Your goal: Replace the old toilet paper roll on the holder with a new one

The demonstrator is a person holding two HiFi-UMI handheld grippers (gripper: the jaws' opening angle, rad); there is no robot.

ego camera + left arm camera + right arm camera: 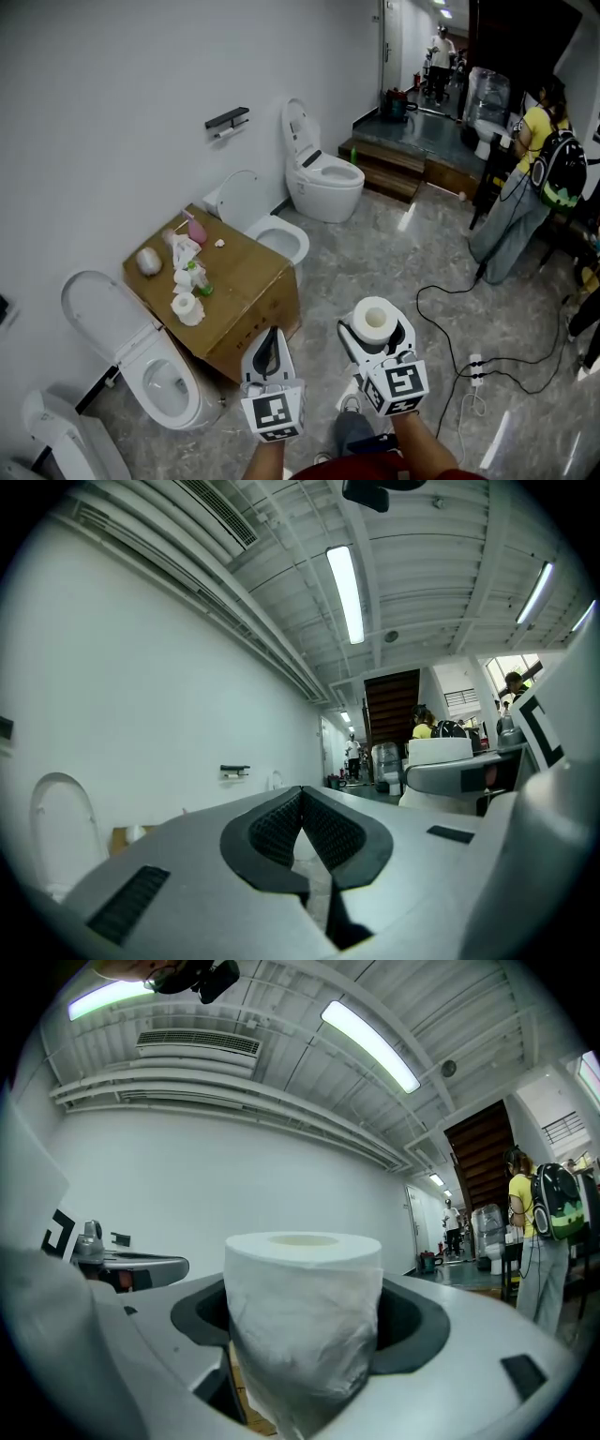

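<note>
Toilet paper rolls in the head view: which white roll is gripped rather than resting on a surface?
The upright white toilet paper roll clamped in the right gripper; the other white roll rests on the brown cardboard box, untouched.

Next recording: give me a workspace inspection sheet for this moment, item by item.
Surface: grey tiled floor; cardboard box between toilets.
Job's things: new toilet paper roll upright in the right gripper; wall holder far ahead, contents too small to tell.
Clutter: another roll and pink bottle on the box.
Grippers: left gripper fingers shut, empty; right gripper shut on the new roll.
Cables: black cable and power strip on the floor.
Surroundings: person with backpack.
</note>
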